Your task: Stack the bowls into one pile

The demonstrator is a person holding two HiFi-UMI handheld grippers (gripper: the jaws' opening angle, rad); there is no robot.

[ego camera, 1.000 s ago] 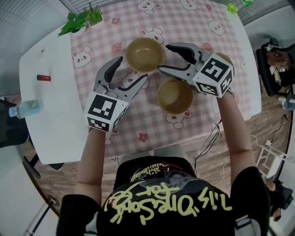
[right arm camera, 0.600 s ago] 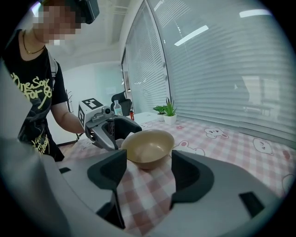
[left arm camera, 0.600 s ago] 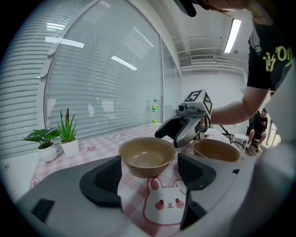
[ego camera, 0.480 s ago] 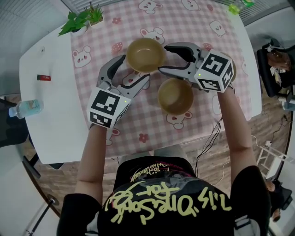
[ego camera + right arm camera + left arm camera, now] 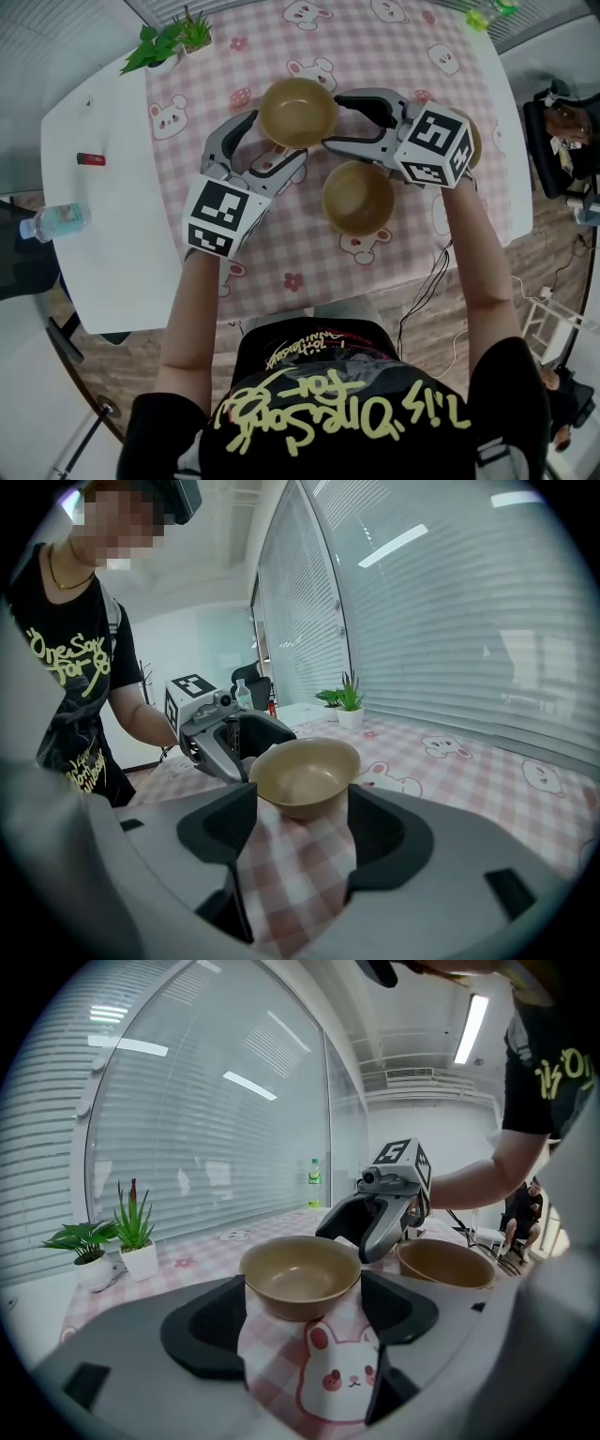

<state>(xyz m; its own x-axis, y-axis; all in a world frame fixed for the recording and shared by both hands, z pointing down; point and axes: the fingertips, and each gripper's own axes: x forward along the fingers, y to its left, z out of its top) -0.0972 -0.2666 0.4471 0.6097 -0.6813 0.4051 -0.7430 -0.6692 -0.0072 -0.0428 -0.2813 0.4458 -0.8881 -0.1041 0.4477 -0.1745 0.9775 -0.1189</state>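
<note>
The person's left forearm reaches up over the desk (image 5: 98,267), and the left tool (image 5: 275,137) points up and to the right, toward the far bowl (image 5: 297,111), tilted somewhat downward. Its jaws stand wide apart and grip nothing. One tip lies just left of the far bowl and the other just below it, and in the left gripper view the bowl sits right ahead of the gap with neither pad on it. The right forearm comes up on the other side, and the right tool (image 5: 335,120) points leftward at the same bowl from just to its right. Its jaws are also spread wide and empty. In the right gripper view the far bowl stands just beyond the two tips, clear of both.

The far bowl rests upright on the pink checked cloth (image 5: 309,253), between the two tools, and shows a bare tan inside. The near bowl (image 5: 357,196), of the same tan and also upright with a bare inside, sits on the cloth below and to the right of the far bowl. It lies just under the right tool's lower jaw and apart from the far bowl.
</note>
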